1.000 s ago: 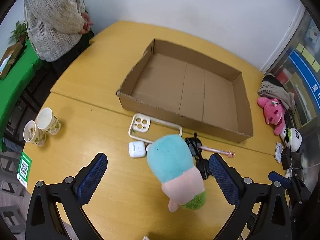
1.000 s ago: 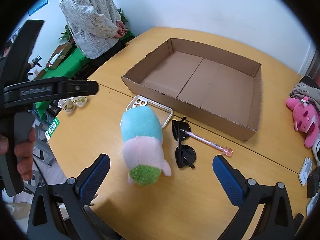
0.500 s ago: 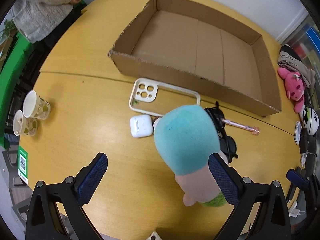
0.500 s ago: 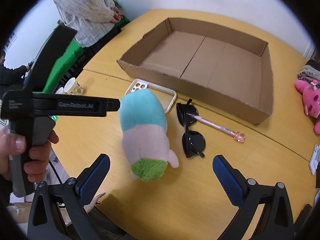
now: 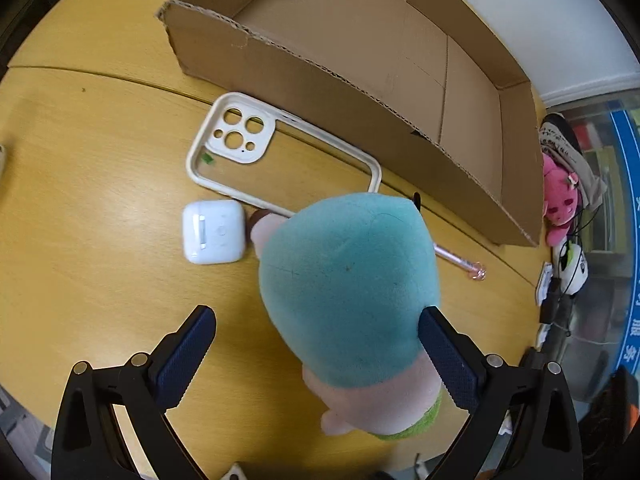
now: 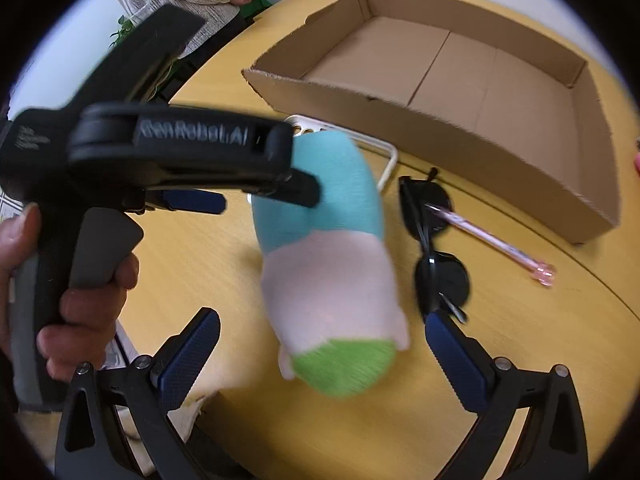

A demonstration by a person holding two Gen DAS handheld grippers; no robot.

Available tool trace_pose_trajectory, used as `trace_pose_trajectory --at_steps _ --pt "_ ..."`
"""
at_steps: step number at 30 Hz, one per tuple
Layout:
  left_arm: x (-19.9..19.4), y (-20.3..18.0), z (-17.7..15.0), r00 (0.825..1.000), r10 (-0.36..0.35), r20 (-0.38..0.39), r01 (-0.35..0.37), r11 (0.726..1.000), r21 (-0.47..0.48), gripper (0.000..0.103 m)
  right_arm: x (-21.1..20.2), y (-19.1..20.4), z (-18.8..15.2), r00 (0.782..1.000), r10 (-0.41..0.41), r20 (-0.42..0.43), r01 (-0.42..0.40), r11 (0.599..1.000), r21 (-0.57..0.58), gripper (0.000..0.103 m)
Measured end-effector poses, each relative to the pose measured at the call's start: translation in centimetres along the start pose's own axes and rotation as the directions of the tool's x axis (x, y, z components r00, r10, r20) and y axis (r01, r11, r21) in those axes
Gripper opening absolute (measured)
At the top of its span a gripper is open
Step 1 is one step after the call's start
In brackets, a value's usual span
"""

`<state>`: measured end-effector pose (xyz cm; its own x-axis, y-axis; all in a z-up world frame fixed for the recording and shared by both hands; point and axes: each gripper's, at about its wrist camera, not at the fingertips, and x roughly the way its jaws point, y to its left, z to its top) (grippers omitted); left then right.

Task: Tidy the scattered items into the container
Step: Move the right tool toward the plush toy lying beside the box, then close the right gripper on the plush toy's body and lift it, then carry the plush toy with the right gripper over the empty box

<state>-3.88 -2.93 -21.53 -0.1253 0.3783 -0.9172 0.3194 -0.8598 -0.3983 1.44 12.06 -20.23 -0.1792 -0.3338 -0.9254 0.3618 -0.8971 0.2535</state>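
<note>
The worktop (image 5: 100,288) carries an empty cardboard box (image 5: 400,92), with the scattered things just before its near wall. Largest is the plush (image 5: 348,280), lying on its side; then the phone case (image 5: 280,152), sunglasses (image 6: 436,248), earbud case (image 5: 213,232) and pen (image 6: 492,240). The left hand-held gripper (image 5: 316,356) hangs open over the plush, one pad beside it; the right hand-held gripper (image 6: 320,356) is open too. The plush seems the first pick: next, lower, close, lift into the box.
</note>
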Motion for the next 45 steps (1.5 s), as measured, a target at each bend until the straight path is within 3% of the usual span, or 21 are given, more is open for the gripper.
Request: trace_pose_trajectory --at_steps 2,4,6,7,15,16,17,20,21,23,30,33,37,41,45 --pt "0.3 0.1 0.2 0.999 -0.031 -0.016 0.031 0.999 -0.009 0.101 1.1 0.2 0.3 1.000 0.009 -0.012 -0.009 1.000 0.003 0.095" --pt "0.5 0.0 0.2 0.998 -0.062 -0.022 0.062 0.998 -0.002 0.092 1.7 0.3 0.5 1.000 -0.008 -0.017 0.008 1.000 0.003 0.094" --pt "0.4 -0.2 0.1 0.995 -0.095 -0.028 0.095 0.995 0.004 0.084 2.1 0.2 0.4 0.999 -0.045 -0.022 0.045 0.999 0.004 0.082" --pt "0.5 -0.4 0.0 0.994 -0.107 -0.030 0.107 0.994 0.005 0.080 2.2 0.0 0.4 0.997 -0.069 -0.028 0.069 0.998 0.003 0.069" --pt "0.1 -3.4 -0.8 0.999 -0.051 -0.012 0.052 0.992 0.113 0.068 1.9 -0.9 -1.1 0.999 -0.038 -0.039 0.039 0.999 0.023 0.066" --pt "0.0 -3.6 -1.1 0.999 -0.047 -0.009 0.048 0.991 0.125 0.068 2.0 -1.1 -1.4 0.999 -0.033 -0.038 0.035 0.999 0.035 0.067" --pt "-0.1 -3.6 -1.3 0.999 -0.044 -0.007 0.045 0.990 0.134 0.068 2.1 -1.3 -1.7 0.999 -0.028 -0.043 0.031 0.998 0.049 0.077" --pt "-0.1 -3.7 -1.7 0.999 -0.032 -0.001 0.032 0.990 0.137 0.067 3.2 -1.9 -2.7 0.997 -0.014 -0.073 0.020 0.997 0.074 0.079" --pt "-0.2 -3.8 -1.8 0.999 -0.032 0.002 0.031 0.990 0.138 0.067 3.3 -2.0 -2.9 0.998 -0.005 -0.068 0.011 0.997 0.079 0.078" --pt "-0.8 -4.0 -2.0 0.999 -0.034 0.015 0.032 0.990 0.139 0.066 2.6 -1.8 -3.2 0.999 -0.003 -0.046 0.007 0.997 0.073 0.067" --pt "-7.0 -7.8 -3.1 0.991 -0.077 0.109 0.050 0.971 0.235 0.064 -3.2 -2.0 -2.4 0.994 0.017 0.107 -0.026 0.996 0.083 0.060" --pt "-11.0 -10.6 -2.9 0.980 -0.110 0.167 0.056 0.952 0.301 0.063 -7.6 -2.1 -1.2 0.979 0.000 0.202 -0.017 0.996 0.084 0.060" --pt "-16.7 -14.5 -2.1 0.953 -0.158 0.259 0.046 0.919 0.391 0.062 -12.9 -2.0 1.3 0.944 -0.023 0.329 -0.009 0.995 0.095 0.060" --pt "-22.1 -17.9 -0.5 0.914 -0.197 0.356 0.011 0.886 0.463 0.061 -17.7 -2.6 4.5 0.904 -0.029 0.426 -0.011 0.996 0.092 0.060" --pt "-26.6 -20.0 1.8 0.873 -0.213 0.438 -0.032 0.873 0.487 0.061 -21.3 -2.6 8.9 0.867 -0.039 0.496 0.013 0.998 0.056 0.060"
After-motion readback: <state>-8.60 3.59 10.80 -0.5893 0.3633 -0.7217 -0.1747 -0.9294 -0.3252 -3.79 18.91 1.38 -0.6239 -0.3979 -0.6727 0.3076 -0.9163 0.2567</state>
